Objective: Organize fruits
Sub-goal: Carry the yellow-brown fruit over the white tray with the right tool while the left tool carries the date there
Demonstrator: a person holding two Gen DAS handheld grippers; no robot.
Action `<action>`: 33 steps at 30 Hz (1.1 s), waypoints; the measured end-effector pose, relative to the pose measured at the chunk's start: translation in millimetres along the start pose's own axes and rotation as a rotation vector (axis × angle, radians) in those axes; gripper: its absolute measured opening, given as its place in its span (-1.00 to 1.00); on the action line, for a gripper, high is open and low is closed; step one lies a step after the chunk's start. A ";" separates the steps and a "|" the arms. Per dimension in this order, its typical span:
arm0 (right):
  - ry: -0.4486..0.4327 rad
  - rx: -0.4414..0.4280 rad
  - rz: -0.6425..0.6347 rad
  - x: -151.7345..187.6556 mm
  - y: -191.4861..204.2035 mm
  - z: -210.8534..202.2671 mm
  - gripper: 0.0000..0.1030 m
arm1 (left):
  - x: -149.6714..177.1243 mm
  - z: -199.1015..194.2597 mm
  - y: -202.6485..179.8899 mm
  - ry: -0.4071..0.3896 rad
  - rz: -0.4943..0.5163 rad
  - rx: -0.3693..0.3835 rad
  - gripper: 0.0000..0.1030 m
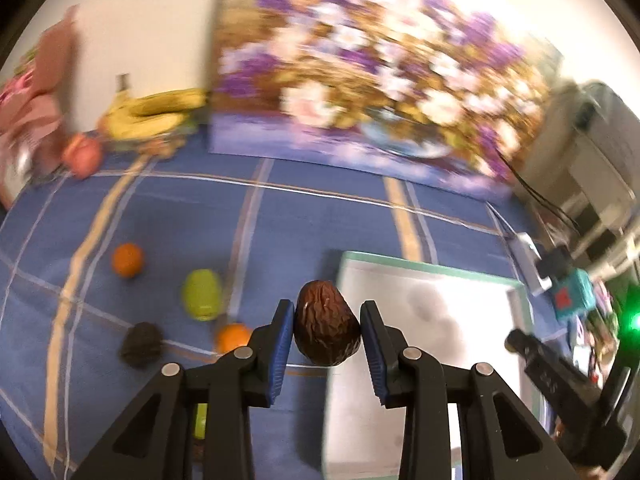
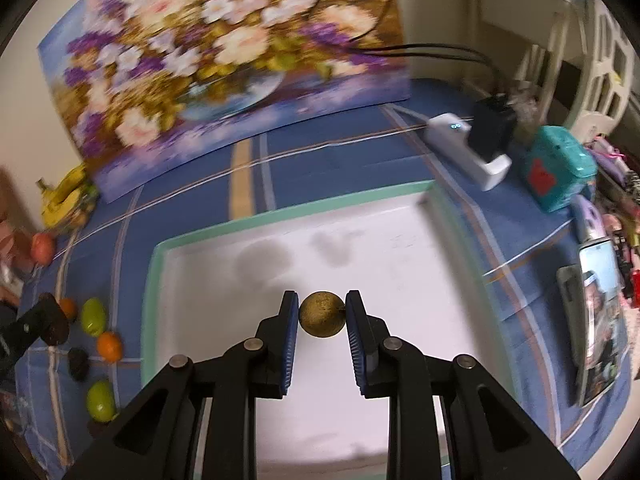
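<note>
My left gripper [image 1: 327,326] is shut on a wrinkled brown fruit [image 1: 326,322], held above the blue cloth at the left edge of the white tray [image 1: 424,308]. My right gripper [image 2: 322,314] is shut on a small round golden-brown fruit [image 2: 322,314], held over the middle of the white tray [image 2: 400,264]. On the cloth left of the tray lie two orange fruits [image 1: 127,259] [image 1: 233,337], a green fruit [image 1: 202,294] and a dark wrinkled fruit [image 1: 141,344]. They also show in the right wrist view, with a second green fruit [image 2: 100,400].
A flower painting [image 1: 360,64] leans against the wall at the back. Bananas [image 1: 148,114] and a red apple [image 1: 82,155] lie at the back left. A white charger block [image 2: 468,148], a teal box [image 2: 560,168] and a phone [image 2: 598,320] lie right of the tray.
</note>
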State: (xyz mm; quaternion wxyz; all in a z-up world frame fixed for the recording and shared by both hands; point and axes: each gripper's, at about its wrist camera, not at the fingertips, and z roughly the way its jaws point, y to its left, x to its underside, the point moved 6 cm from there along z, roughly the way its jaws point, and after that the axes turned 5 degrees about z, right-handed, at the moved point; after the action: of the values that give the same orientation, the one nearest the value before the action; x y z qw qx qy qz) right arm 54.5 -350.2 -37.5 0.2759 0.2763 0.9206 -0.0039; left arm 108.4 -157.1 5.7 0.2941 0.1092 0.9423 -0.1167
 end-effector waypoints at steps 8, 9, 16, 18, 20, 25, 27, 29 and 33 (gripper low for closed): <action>-0.046 0.089 0.027 -18.5 -39.4 -0.9 -0.52 | 4.8 35.4 -55.4 0.058 0.147 0.040 -0.30; -0.041 0.096 0.031 -19.1 -43.4 2.0 -0.52 | 5.4 39.5 -59.0 0.063 0.158 0.041 -0.30; -0.002 0.122 0.047 -11.7 -55.9 18.9 -0.52 | 14.0 59.1 -74.0 0.093 0.207 0.041 -0.30; 0.005 0.124 0.053 -9.6 -58.4 21.9 -0.52 | 15.6 63.3 -74.0 0.100 0.204 0.041 -0.30; 0.011 0.129 0.057 -7.7 -60.3 24.9 -0.52 | 18.7 67.7 -72.3 0.115 0.198 0.039 -0.29; 0.040 0.127 0.046 -1.7 -57.6 34.7 -0.52 | 25.3 77.6 -67.0 0.145 0.191 0.028 -0.29; 0.057 0.126 0.041 1.4 -56.7 40.2 -0.52 | 27.4 80.9 -65.1 0.155 0.191 0.021 -0.29; 0.068 0.133 0.041 4.1 -57.6 44.3 -0.52 | 30.4 85.0 -62.8 0.169 0.190 0.015 -0.29; 0.071 0.147 0.028 6.6 -57.4 49.2 -0.51 | 38.3 94.7 -55.5 0.206 0.175 0.002 -0.29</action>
State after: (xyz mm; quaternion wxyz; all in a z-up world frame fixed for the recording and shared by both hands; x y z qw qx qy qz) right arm 45.4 -403.3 -90.9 0.2220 0.3085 0.9231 -0.0578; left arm 112.6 -231.4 -83.5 0.2047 0.2027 0.9543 -0.0799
